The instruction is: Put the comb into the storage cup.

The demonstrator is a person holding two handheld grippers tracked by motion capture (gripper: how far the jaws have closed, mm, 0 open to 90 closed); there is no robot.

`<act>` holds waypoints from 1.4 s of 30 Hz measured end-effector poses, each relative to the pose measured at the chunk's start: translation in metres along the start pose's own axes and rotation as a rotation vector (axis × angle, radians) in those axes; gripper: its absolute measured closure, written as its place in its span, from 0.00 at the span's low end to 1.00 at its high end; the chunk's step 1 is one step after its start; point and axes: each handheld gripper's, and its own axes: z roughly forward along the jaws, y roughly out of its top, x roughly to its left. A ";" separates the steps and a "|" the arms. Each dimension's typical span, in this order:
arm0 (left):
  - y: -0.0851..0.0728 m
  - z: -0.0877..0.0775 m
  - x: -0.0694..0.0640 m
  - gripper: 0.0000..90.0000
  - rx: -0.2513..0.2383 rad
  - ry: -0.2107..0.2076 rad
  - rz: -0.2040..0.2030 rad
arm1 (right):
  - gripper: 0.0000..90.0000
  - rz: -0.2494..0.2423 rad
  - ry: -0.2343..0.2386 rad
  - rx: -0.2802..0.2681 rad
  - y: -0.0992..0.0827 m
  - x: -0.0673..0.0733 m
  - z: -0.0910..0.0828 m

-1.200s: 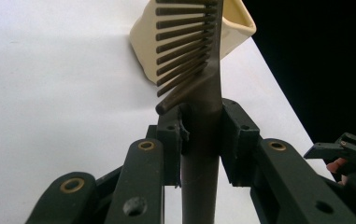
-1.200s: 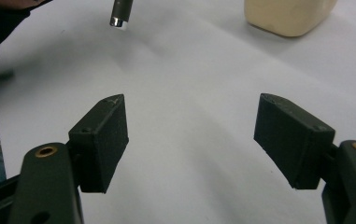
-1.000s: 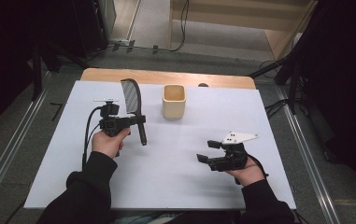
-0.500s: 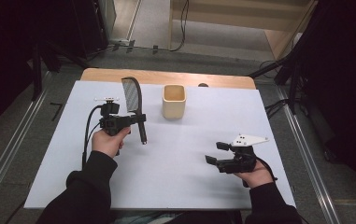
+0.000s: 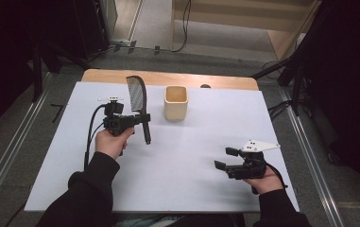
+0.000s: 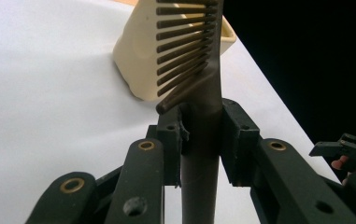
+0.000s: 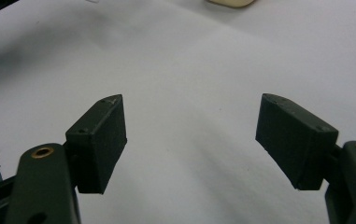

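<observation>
A dark comb (image 5: pixel 138 97) stands almost upright above the white table, teeth end up and handle pointing down. My left gripper (image 5: pixel 142 117) is shut on the comb (image 6: pixel 203 93) just below the teeth, at the table's left middle. A cream square cup (image 5: pixel 175 102) stands upright to the right of the comb, near the back edge; in the left gripper view the cup (image 6: pixel 138 60) lies behind the comb's teeth. My right gripper (image 5: pixel 225 158) rests low at the front right, open, with only bare white sheet between its pads (image 7: pixel 102 140).
A white sheet (image 5: pixel 192 142) covers the table, with a strip of wood (image 5: pixel 168 78) showing at the back edge. Metal rails run along both sides. Cables lie on the floor behind the table. The right gripper (image 6: pixel 348 151) shows at the left gripper view's right edge.
My right gripper has drawn back toward the front right corner of the table. The left gripper and the comb have held their place.
</observation>
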 end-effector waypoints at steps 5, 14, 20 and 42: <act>0.002 0.004 -0.003 0.81 0.005 -0.004 0.023 | 0.25 0.004 -0.008 0.003 -0.004 -0.002 -0.005; 0.009 0.015 -0.013 0.80 0.011 -0.031 0.063 | 0.25 0.017 -0.027 0.008 -0.010 -0.005 -0.011; 0.013 0.022 -0.016 0.81 0.023 -0.047 0.076 | 0.25 0.016 -0.030 0.006 -0.010 -0.005 -0.012; 0.039 0.031 -0.026 0.80 0.036 -0.080 0.088 | 0.25 0.009 -0.047 0.028 -0.011 -0.006 -0.008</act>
